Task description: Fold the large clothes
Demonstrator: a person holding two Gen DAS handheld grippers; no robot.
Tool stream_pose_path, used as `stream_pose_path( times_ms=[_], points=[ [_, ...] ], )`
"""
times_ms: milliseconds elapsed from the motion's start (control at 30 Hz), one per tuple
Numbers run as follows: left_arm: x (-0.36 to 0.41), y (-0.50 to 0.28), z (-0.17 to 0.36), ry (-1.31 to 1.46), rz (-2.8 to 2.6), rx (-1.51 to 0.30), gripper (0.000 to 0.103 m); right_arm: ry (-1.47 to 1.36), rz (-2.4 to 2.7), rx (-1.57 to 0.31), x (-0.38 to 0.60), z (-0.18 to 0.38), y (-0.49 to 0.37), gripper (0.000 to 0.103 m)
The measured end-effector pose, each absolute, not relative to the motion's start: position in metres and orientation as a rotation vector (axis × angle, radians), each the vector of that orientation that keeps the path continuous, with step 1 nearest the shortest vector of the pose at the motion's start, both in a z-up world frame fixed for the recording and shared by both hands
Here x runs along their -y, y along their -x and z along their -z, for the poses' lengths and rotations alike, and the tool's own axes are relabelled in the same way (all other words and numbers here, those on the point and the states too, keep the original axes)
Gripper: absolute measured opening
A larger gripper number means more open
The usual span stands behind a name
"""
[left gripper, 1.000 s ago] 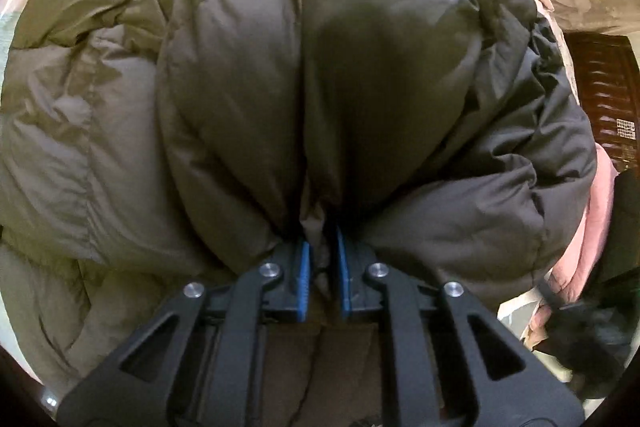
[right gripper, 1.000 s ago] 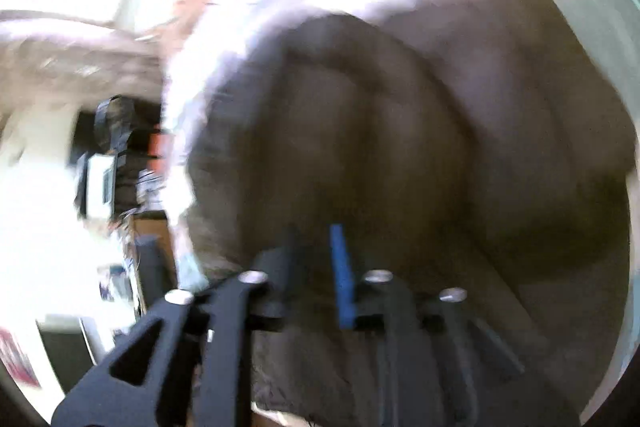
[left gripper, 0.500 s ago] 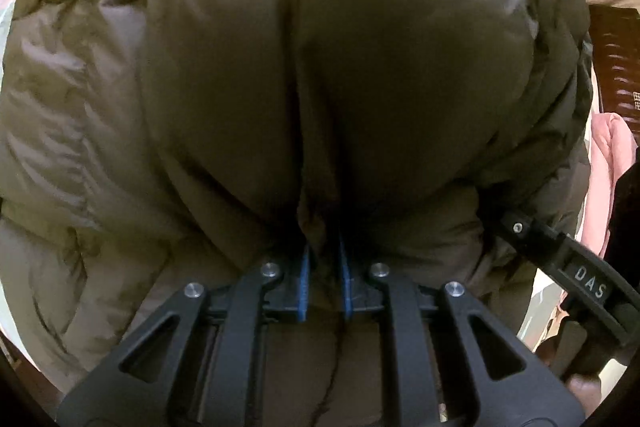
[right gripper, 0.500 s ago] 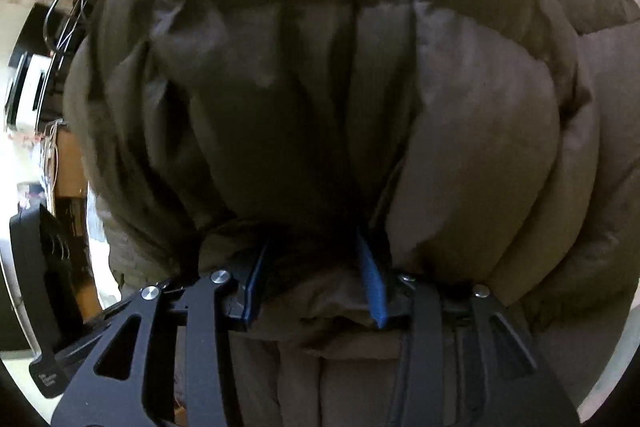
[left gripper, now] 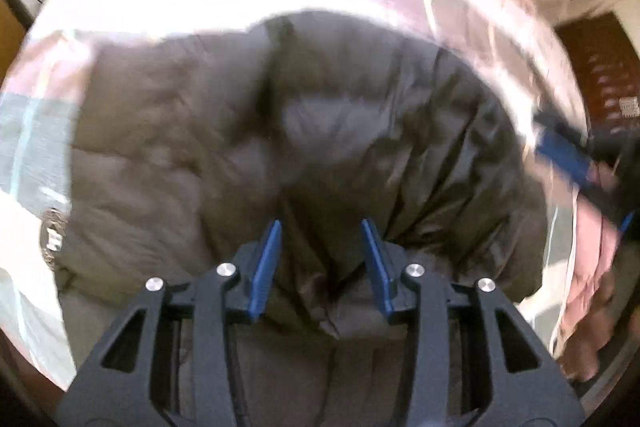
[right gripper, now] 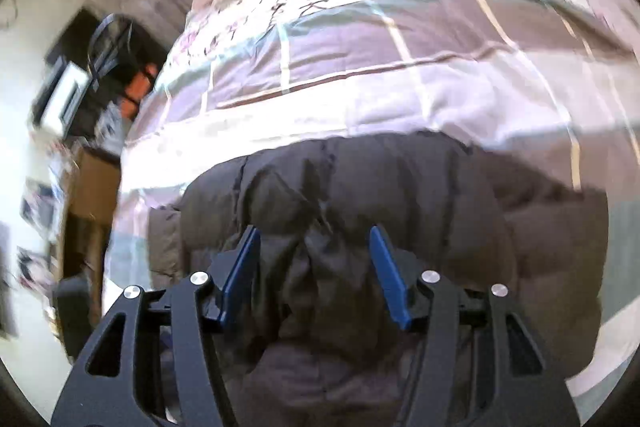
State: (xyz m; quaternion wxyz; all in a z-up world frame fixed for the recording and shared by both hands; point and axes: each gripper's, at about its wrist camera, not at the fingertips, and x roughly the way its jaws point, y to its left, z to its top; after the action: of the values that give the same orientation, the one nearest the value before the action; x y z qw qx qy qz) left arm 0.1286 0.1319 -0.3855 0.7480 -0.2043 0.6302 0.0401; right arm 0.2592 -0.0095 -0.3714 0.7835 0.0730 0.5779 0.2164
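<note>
dark brown quilted puffer jacket [right gripper: 400,195] bunched on pink patchwork bedspread [right gripper: 360,67] | L gripper [left gripper: 320,251] + R gripper [right gripper: 314,259]: fingers apart, nothing clamped | jacket dead ahead of both, fabric between tips | long axis runs L–R | nearer arm: can't tell

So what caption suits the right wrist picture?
Open right claw poised over a dark puffer jacket on a patchwork quilt.

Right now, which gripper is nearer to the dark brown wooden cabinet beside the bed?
Right, probably. In the left wrist view the right gripper sits toward the cabinet, past the edge of the jacket; the left gripper is over the jacket's middle.
</note>
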Motion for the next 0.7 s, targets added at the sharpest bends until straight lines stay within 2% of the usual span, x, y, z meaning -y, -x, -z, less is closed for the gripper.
stream_pose_path(
  times_ms=[133,233,333,433,533,600,633,700],
  points=[
    [-0.130,-0.112,0.439,0.426,-0.135,-1.492,0.042,-0.002,-0.499,-1.247,-0.020,0.396,-0.261,0.057],
    [-0.127,-0.113,0.456,0.427,-0.147,-1.496,0.043,0.075,-0.408,-1.345,-0.020,0.456,-0.274,0.058],
    [-0.127,-0.107,0.458,0.427,-0.144,-1.498,0.043,0.071,-0.406,-1.361,-0.008,0.477,-0.275,0.059],
    [-0.125,-0.117,0.462,0.413,-0.133,-1.509,0.043,0.001,-0.439,-1.355,-0.004,0.450,-0.268,0.059],
    [-0.131,-0.119,0.441,0.462,-0.116,-1.470,0.042,-0.137,-0.472,-1.235,0.032,0.402,-0.246,0.059],
    [-0.136,-0.116,0.418,0.433,-0.131,-1.390,0.046,-0.152,-0.432,-1.235,0.049,0.396,-0.228,0.059],
    [-0.137,-0.116,0.411,0.405,-0.143,-1.370,0.055,-0.166,-0.422,-1.250,0.058,0.398,-0.217,0.059],
    [-0.139,-0.119,0.412,0.382,-0.161,-1.373,0.057,-0.173,-0.399,-1.273,0.068,0.404,-0.198,0.059]
  ],
)
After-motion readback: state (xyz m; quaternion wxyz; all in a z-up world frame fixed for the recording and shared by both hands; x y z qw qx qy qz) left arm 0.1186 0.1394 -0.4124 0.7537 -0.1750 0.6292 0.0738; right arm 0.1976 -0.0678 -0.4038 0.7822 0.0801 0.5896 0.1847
